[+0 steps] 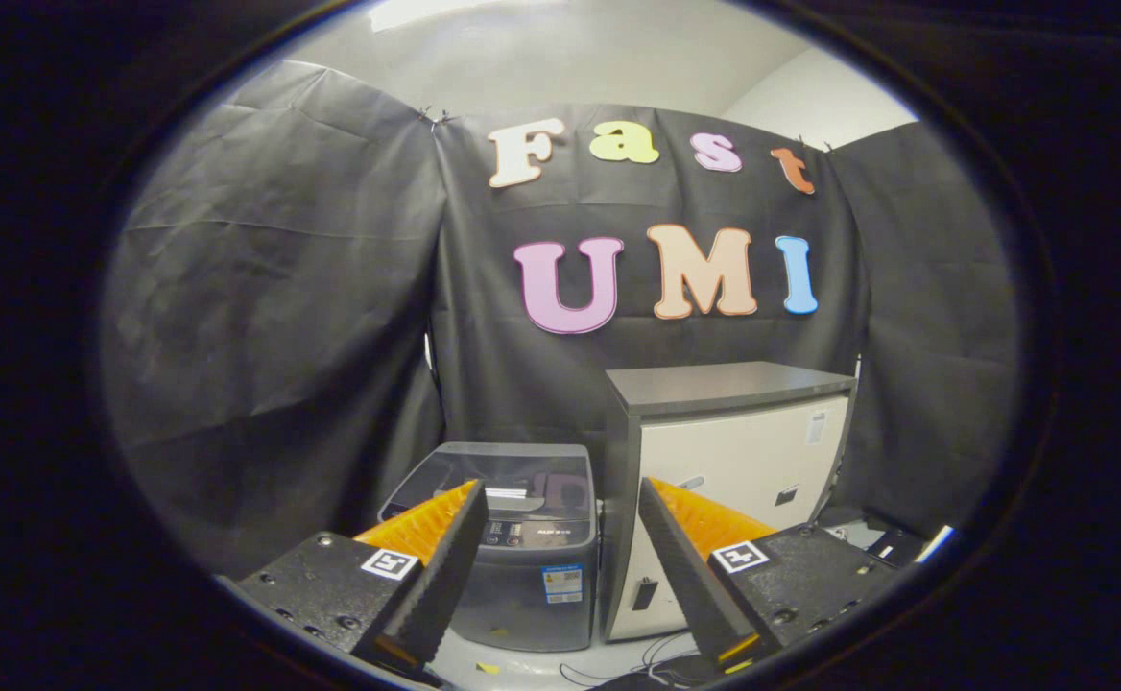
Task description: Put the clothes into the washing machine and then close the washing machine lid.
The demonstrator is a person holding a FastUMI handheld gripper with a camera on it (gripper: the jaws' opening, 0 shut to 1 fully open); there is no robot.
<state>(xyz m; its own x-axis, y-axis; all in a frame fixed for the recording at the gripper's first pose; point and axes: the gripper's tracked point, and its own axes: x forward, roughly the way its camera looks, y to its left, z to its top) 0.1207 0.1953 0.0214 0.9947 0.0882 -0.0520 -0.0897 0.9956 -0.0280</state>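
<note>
Hand-held gripper (556,537) released, fingers spread, nothing between. I see washing machine (512,547) dead ahead, 12 o'clock, lid (503,480) down. Cabinet (724,461) at its 3 o'clock. Stage ambiguous: either clothes already loaded, or lid needs lifting.

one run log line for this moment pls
gripper: open, empty | washing machine: beyond fingers, lid down | cabinet: beside washer | clothes: not loaded yet

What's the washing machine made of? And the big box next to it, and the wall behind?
The washing machine looks like grey plastic, smooth, with a glossy, see-through dark lid that catches the light. The cabinet beside it seems to be painted metal or laminated board: flat pale front, matt dark top. The wall is black cloth; it hangs in creases and folds. The gripper is open, holding nothing.
</note>
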